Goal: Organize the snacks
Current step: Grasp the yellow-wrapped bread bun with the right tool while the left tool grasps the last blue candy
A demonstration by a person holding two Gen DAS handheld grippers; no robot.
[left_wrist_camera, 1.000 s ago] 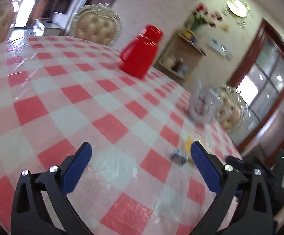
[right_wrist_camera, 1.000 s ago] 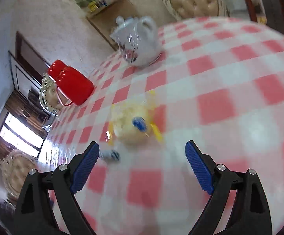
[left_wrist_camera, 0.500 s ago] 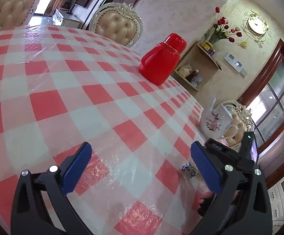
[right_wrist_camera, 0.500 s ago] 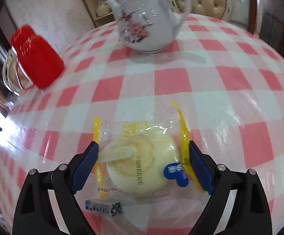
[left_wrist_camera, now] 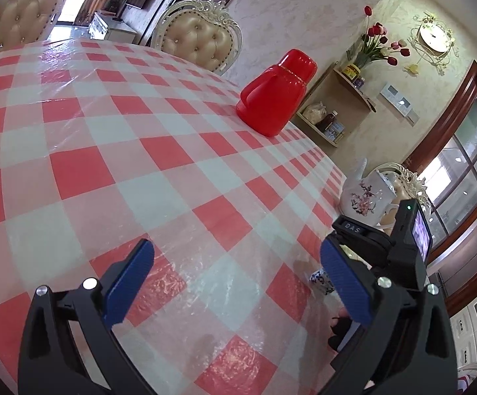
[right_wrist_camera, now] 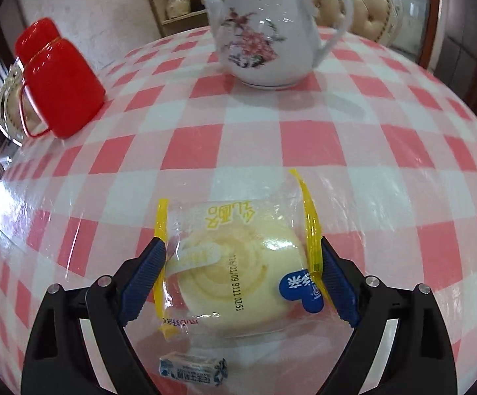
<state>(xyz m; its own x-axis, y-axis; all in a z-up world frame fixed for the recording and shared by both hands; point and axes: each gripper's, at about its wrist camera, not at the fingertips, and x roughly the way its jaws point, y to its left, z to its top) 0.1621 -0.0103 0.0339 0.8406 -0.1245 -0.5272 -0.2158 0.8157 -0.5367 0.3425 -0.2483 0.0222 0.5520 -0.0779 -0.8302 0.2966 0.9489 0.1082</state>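
A pale round bun in a clear wrapper with yellow side seams [right_wrist_camera: 238, 273] lies on the red-and-white checked tablecloth [right_wrist_camera: 304, 144]. My right gripper [right_wrist_camera: 240, 247] is open, one blue finger on each side of the wrapper, close to its yellow edges. A small blue-and-white wrapped candy [right_wrist_camera: 192, 370] lies just behind the bun, between the finger arms; in the left wrist view the candy [left_wrist_camera: 320, 278] peeks out beside the right gripper's black body [left_wrist_camera: 399, 247]. My left gripper [left_wrist_camera: 237, 247] hovers open over bare cloth.
A white flowered teapot [right_wrist_camera: 264, 29] stands beyond the bun, and a red lidded jug [right_wrist_camera: 61, 82] sits at the far left. Padded chairs [left_wrist_camera: 199, 42] ring the round table. A wall shelf [left_wrist_camera: 334, 112] with jars stands behind it.
The right gripper has moved forward and down, so the bun now sits between its fingers. The left gripper's view swung left and steadied, with the right gripper's body now beside it.
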